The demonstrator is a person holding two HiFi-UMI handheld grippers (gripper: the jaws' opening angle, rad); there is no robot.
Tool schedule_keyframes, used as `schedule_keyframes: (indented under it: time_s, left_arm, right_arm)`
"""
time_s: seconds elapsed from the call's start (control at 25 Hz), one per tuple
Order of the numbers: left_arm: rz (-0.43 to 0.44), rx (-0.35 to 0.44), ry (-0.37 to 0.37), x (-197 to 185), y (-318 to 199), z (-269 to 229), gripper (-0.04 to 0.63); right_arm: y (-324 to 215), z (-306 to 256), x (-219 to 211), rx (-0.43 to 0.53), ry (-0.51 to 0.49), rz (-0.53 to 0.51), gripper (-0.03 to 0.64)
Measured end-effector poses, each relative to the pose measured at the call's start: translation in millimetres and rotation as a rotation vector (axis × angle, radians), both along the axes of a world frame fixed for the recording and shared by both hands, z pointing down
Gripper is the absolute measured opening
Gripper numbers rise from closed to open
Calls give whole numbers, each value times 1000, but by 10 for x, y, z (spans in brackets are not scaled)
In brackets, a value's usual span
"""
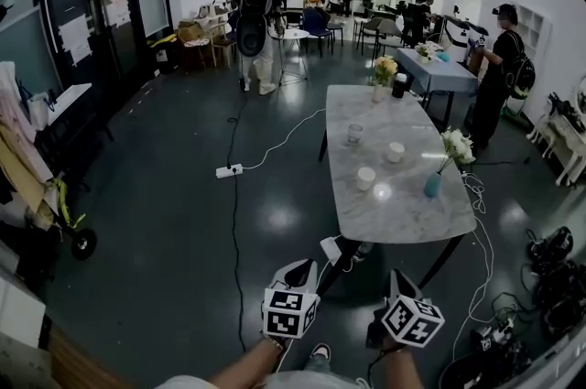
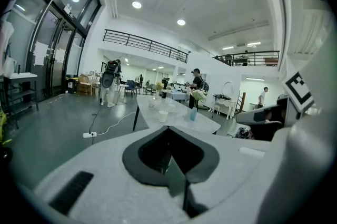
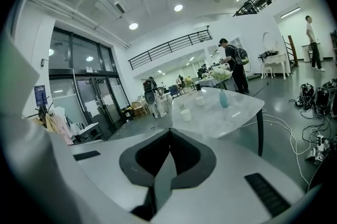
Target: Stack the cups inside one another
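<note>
Ahead stands a long marble table (image 1: 403, 213). On it sit a white cup (image 1: 365, 178), a second white cup (image 1: 395, 152) and a glass cup (image 1: 355, 133), all apart from one another. My two grippers are low in the head view, short of the table's near end. The left gripper (image 1: 298, 270) and the right gripper (image 1: 396, 279) are both shut and hold nothing. In the left gripper view the left gripper (image 2: 168, 130) points towards the near white cup (image 2: 163, 116). The right gripper (image 3: 169, 133) also faces that cup (image 3: 185, 115), with the table (image 3: 231, 115) behind it.
A teal vase (image 1: 432, 186) with white flowers stands at the table's right edge, and a flower pot (image 1: 385, 70) and a dark cup (image 1: 399, 85) at its far end. A power strip (image 1: 229, 169) and cables lie on the floor. People stand further back.
</note>
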State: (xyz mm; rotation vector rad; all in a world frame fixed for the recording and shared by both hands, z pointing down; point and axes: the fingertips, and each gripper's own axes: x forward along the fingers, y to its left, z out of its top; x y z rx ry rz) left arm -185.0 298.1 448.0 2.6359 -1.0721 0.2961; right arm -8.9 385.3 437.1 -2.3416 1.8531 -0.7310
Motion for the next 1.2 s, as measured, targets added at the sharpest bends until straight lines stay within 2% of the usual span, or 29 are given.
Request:
schedule_keyframes:
  time_s: [0.76,1.0,1.2]
  left_arm:
    - [-8,-17,-48,835,-685,87,-2]
    - [-23,-24,-87,1005,-771,200,-2]
    - [-34,-41,-113,1050,-846,280,-2]
  right_arm:
    - [-763,166,842,-32,-58,-43,8]
    - [-915,284,1080,-45,-80,-62,8]
    - [-1021,358,1120,-61,-97,-83,8]
